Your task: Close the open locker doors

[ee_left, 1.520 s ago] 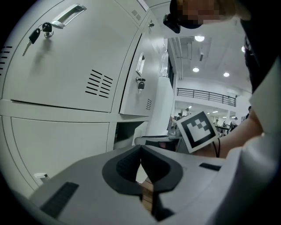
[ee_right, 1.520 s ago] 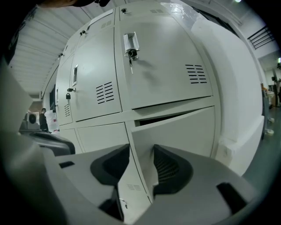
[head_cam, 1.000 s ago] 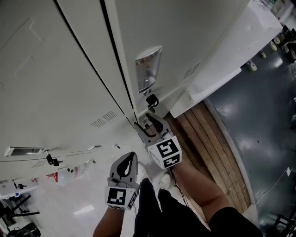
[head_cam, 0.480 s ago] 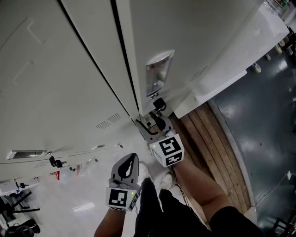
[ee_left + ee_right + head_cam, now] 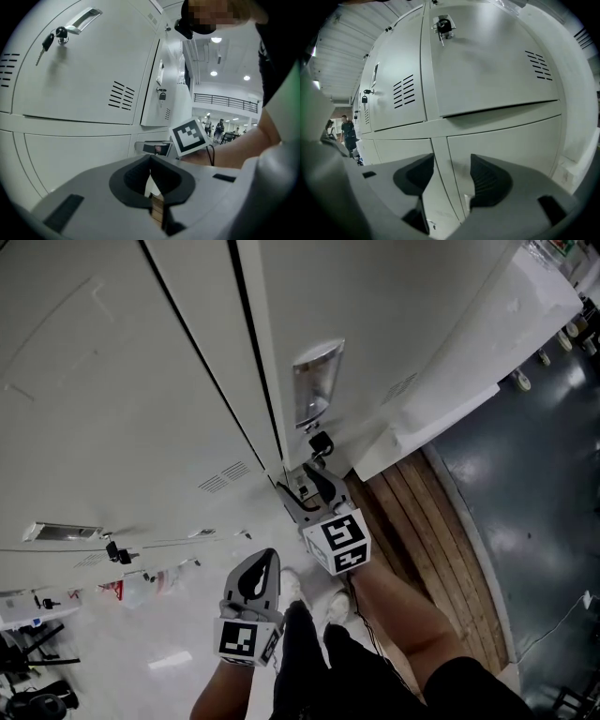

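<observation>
The right gripper [image 5: 302,482] points at the pale locker doors [image 5: 122,381], which fill the upper left of the head view and sit flush. Its fingers have just been opening, with nothing between them. Lower centre, the left gripper [image 5: 265,559] has its fingers together, empty.

Locker doors [image 5: 487,61]: pale grey, louvred, upright, shut flush, side by side.

There are two tools, the left tool [image 5: 262,563] and the right tool [image 5: 305,482], each bearing one marker cube [image 5: 239,638] [image 5: 339,545], and on the lockers [image 5: 394,315] two recessed handles [image 5: 314,390] [image 5: 58,532], two locks [image 5: 321,442] [image 5: 117,554] with keys, and four door panels [image 5: 487,65] [image 5: 401,89] [image 5: 506,145] [image 5: 401,147] nearest the right tool, with perhaps several more farther along.
</observation>
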The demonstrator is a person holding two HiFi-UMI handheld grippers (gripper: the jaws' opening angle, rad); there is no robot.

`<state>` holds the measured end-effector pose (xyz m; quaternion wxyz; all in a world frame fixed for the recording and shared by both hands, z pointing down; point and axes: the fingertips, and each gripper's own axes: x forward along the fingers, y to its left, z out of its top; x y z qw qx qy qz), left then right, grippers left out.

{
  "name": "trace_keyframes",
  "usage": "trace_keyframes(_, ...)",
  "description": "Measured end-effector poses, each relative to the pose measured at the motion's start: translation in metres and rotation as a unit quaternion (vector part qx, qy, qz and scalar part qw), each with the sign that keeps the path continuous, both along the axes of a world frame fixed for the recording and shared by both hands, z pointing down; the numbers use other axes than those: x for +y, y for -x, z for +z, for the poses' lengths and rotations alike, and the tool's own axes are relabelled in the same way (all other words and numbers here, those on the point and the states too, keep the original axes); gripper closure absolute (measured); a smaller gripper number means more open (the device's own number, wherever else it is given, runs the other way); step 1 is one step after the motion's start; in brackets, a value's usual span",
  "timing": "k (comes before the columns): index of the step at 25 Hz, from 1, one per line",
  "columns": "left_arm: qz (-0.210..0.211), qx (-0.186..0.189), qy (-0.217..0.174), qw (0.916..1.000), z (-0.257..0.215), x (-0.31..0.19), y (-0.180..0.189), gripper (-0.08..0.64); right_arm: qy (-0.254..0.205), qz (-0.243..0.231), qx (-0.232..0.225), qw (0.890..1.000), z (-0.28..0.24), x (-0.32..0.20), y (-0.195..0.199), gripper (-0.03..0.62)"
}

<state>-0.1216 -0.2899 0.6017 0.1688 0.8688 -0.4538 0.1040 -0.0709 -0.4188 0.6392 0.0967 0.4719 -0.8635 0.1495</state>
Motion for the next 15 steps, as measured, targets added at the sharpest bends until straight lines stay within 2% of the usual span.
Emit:
trace_keyframes(5, -0.022, -0.011, -0.020, 0.9995, -0.020, 0.019, 0.002, 0.555, -0.014, -0.018, -0.003, 1.000, -0.023, 0.024, -0.004, 0.369)
trace_keyframes(7, -0.030, -0.021, -0.028, 0.9989, -0.029, 0.032, 0.002, 0.555, -0.023, -0.021, -0.005, 0.999, -0.036, 0.041, -0.009, 0.439)
trace_keyframes(9, -0.042, -0.029, -0.045, 0.9977, -0.040, 0.045, 0.001, 0.556, -0.031, -0.019, -0.001, 0.999, -0.048, 0.056, -0.019, 0.574)
trace_keyframes(10, -0.049, -0.031, -0.051, 0.9970, -0.046, 0.053, 0.003, 0.555, -0.035, -0.020, 0.002, 0.999, -0.053, 0.065, -0.022, 0.589)
trace_keyframes(15, -0.095, -0.038, -0.072, 0.9922, -0.078, 0.101, 0.016, 0.555, -0.045, -0.040, 0.001, 0.998, -0.086, 0.113, -0.027, 0.591)
